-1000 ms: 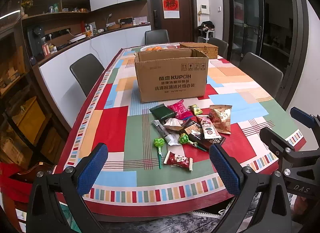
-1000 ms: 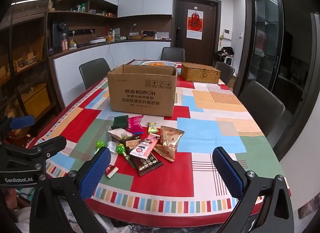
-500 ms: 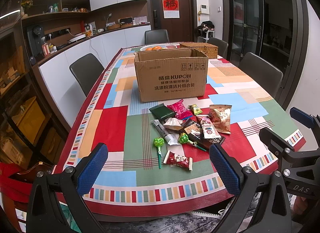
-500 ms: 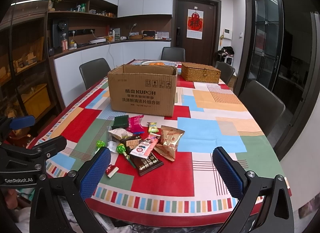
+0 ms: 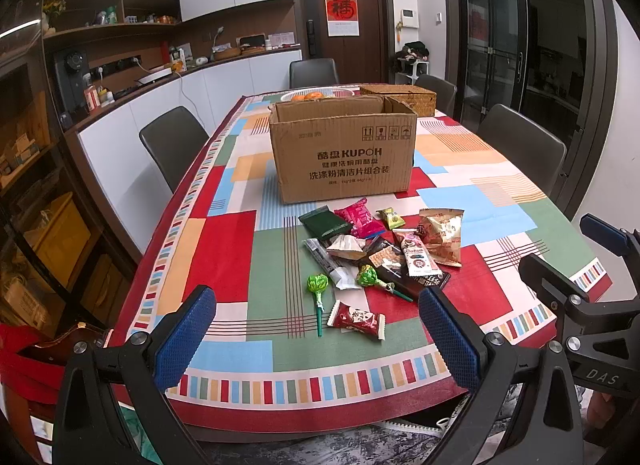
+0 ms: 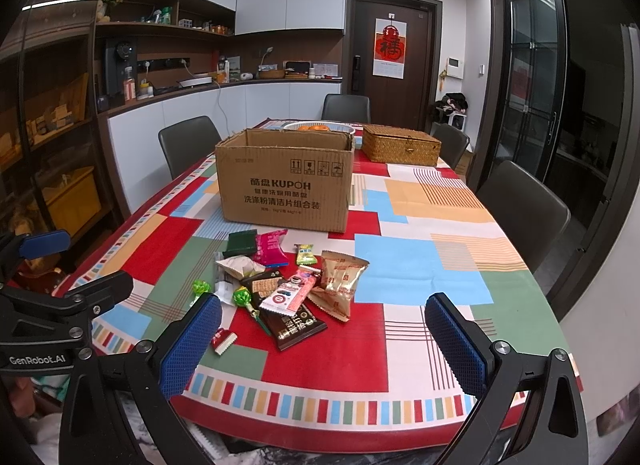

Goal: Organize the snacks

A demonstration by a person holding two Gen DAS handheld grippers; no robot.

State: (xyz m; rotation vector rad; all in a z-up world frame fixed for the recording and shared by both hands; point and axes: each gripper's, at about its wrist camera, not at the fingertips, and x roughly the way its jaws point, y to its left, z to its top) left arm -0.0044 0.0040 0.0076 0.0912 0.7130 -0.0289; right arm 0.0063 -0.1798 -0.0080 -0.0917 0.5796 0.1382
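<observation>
**Cardboard box waits, snacks not yet sorted**

Patchwork cloth in red, green and blue covers the counter (image 5: 224,249), the biggest thing in view. On it stands an open cardboard box (image 5: 344,157); its inside is hidden from both cameras, so I cannot tell what it holds. Behind it sit a woven basket (image 6: 400,149), lid closed, and a white bowl (image 6: 320,128) with orange fruit showing. The snacks (image 5: 380,253) lie in a loose heap just in front of the box (foil packets, a dark bar, two green lollipops), all out on the cloth. By my reading nothing is packed yet. The left hand-held gripper (image 5: 316,341) and the right hand-held gripper (image 6: 320,341) both hover at the near edge, fingers wide apart, holding nothing.
</observation>
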